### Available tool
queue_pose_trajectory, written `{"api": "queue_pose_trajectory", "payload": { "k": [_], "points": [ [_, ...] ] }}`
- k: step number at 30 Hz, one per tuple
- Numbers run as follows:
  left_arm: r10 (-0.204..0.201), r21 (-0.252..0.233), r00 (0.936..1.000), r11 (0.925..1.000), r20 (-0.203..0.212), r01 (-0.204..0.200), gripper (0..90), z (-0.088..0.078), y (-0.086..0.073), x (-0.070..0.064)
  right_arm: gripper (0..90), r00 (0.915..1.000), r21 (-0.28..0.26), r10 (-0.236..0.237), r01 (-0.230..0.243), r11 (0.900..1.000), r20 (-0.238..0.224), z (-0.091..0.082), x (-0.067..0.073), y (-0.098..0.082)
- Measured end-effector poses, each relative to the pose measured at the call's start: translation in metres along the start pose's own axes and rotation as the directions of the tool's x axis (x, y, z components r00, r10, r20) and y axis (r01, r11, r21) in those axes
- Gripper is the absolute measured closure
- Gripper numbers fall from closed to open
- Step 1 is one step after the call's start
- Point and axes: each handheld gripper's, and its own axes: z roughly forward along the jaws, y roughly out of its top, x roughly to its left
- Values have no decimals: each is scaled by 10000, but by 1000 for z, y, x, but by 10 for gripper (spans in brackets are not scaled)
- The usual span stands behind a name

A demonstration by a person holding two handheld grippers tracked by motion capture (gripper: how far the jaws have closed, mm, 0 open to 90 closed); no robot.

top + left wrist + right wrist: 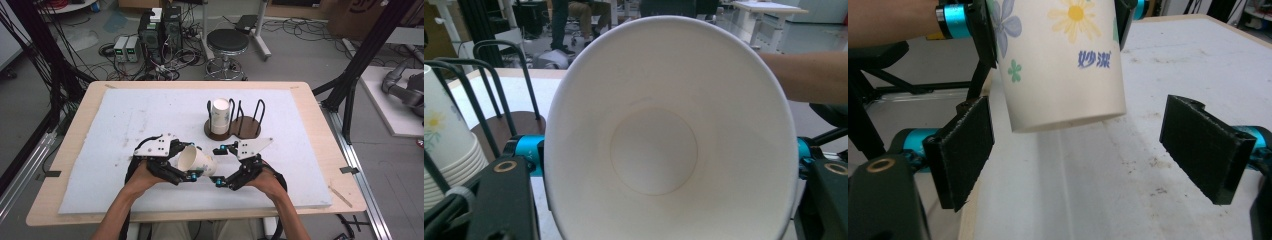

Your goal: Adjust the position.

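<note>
1. Forearms and hands enter from the near edge of the tabletop, each hand holding a black two-jaw claw with a grey three-cornered plate on top.
2. Left claw: its jaws are clamped on a white paper cup printed with flowers, one jaw on each side of the cup's wall near the rim.
3. From the left gripper view, the cup lies on its side between the jaws, its open mouth facing the camera and its round bottom visible inside.
4. Right claw: its jaws stand wide apart and hold nothing, just beside the cup's bottom end.
5. Looking along the right claw, the cup's bottom hangs above and between the spread pads, clear of the white foam sheet beneath.
6. Beyond both claws, a dark wooden stand with black wire loops holds a stack of the same white cups in its left-hand loops.
</note>
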Motion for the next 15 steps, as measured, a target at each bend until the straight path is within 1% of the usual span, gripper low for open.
{"api": "queue_pose_trajectory", "payload": {
  "k": [2,4,5,6,7,8,9,10,11,12,13,15],
  "points": [
    [-10,42,10000,10000,-54,10,300,-1,0,0,146,9999,10,7,-8,10000,161,-3,1,-1],
    [8,231,9999,9997,-137,-5,303,-5,1,1,146,9997,4,81,-81,10000,244,-5,1,-2],
    [8,231,9999,9997,-137,-5,303,-5,1,1,146,9997,4,81,-81,10000,244,-5,1,-2],
    [11,262,9998,9997,-190,-6,304,-7,2,2,146,9991,-21,112,-111,9999,411,-8,0,-4],
    [11,262,9998,9997,-190,-6,304,-7,2,2,146,9991,-21,112,-111,9999,411,-8,0,-4],
    [116,402,9996,9991,-242,-106,305,-9,3,3,146,9982,-20,142,-141,9999,576,-11,0,-5],
    [116,402,9996,9991,-242,-106,305,-9,3,3,146,9982,-20,142,-141,9999,576,-11,0,-5],
    [136,531,9994,9985,-325,-119,305,-11,4,4,146,9964,7,243,-244,9997,809,-15,0,-7],
    [107,668,9992,9977,-392,-80,305,-11,6,5,146,9964,7,243,-244,9997,809,-15,0,-7],
    [169,947,9986,9954,-510,-120,305,-14,9,8,146,9934,58,372,-380,9993,1084,-20,0,-9],
    [169,947,9986,9954,-510,-120,305,-14,9,8,146,9934,58,372,-380,9993,1084,-20,0,-9],
    [253,1367,9979,9905,-603,-168,305,-16,12,12,146,9889,106,439,-458,9989,1417,-24,1,-12]
  ]
}}
